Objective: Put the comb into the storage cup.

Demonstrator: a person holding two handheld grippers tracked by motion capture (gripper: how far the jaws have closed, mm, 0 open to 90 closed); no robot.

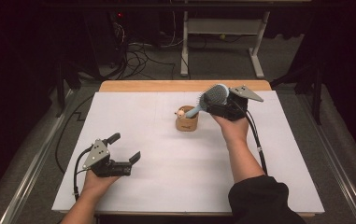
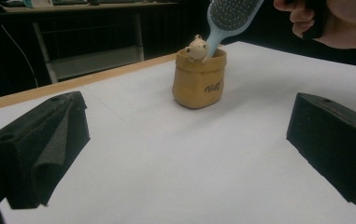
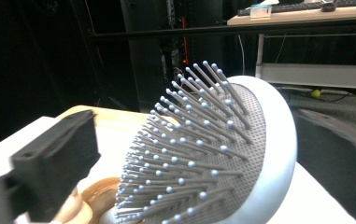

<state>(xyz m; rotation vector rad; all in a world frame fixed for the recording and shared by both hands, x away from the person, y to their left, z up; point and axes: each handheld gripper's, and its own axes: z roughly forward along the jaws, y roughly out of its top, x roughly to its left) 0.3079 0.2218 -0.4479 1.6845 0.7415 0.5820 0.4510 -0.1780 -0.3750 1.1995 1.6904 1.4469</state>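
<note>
Fingers of the right gripper (image 1: 217, 103) stand open around the brush (image 1: 211, 97), light and rigid, handle resting in the pouch (image 1: 187, 122).

Lighting is uneven. In the high view the white table top (image 1: 166, 154) is brightly and evenly lit from above, near overexposure, while the surrounding floor and background fall to near black. Shadows under the left gripper (image 1: 125, 148) and the tan pot (image 1: 187, 122) are soft and short. The high view is slightly soft overall, with coarse detail.

In the left gripper view the near jaws are blurred; the pot (image 2: 199, 79) is reasonably sharp.

In the right gripper view the hairbrush (image 3: 213, 154) bristles are fairly sharp, the jaws are smeared, possibly by motion, and the background is dim.
</note>
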